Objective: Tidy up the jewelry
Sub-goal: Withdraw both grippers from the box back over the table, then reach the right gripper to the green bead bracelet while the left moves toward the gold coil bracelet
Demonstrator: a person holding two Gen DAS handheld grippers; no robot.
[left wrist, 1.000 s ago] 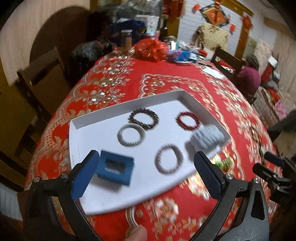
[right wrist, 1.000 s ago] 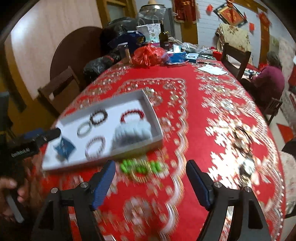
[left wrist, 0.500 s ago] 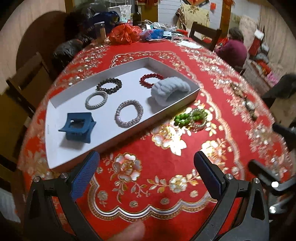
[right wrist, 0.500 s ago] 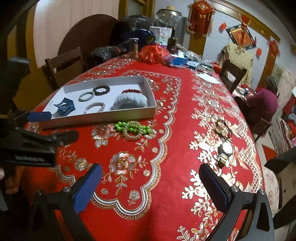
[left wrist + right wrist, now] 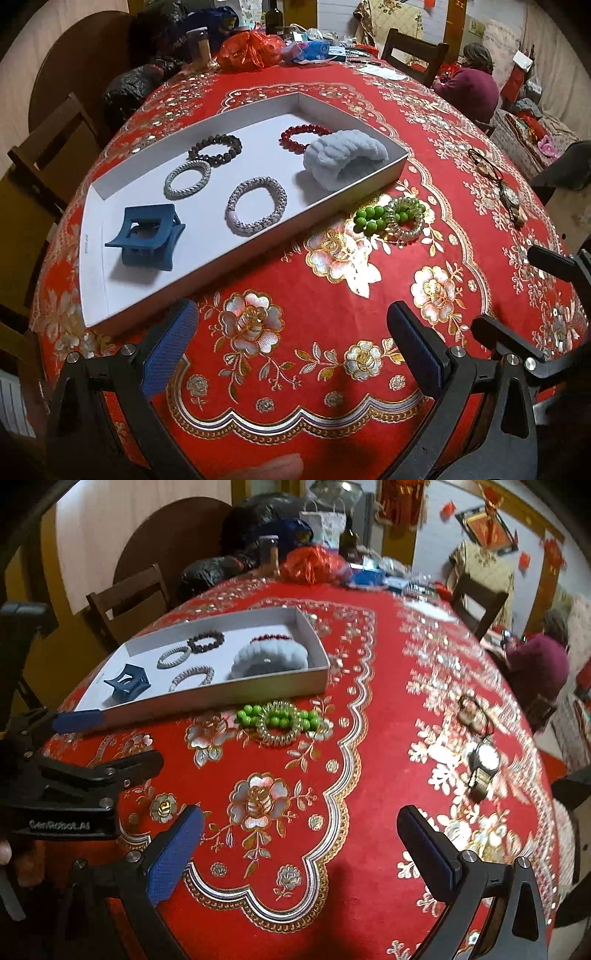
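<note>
Hovering wide apart, nothing between: left gripper (image 5: pixel 291 332), right gripper (image 5: pixel 299 834).
Blurred in right view only: wristwatch (image 5: pixel 484 766); half-hidden behind white scrunchie (image 5: pixel 345 157): red bracelet (image 5: pixel 301 134).

A lived-in home dining room is shown. A large table is covered with a red tablecloth (image 5: pixel 332 295) printed with gold and silver flowers, and wooden chairs (image 5: pixel 129 598) are drawn up around it. The far end is crowded with household clutter: a red plastic bag (image 5: pixel 247 51), a dark bottle (image 5: pixel 273 18), a tissue pack (image 5: pixel 314 50) and black bags (image 5: pixel 136 88). Red festive ornaments (image 5: pixel 402 502) are hung on the walls, and a seated person (image 5: pixel 539 664) is seen at the far side.
</note>
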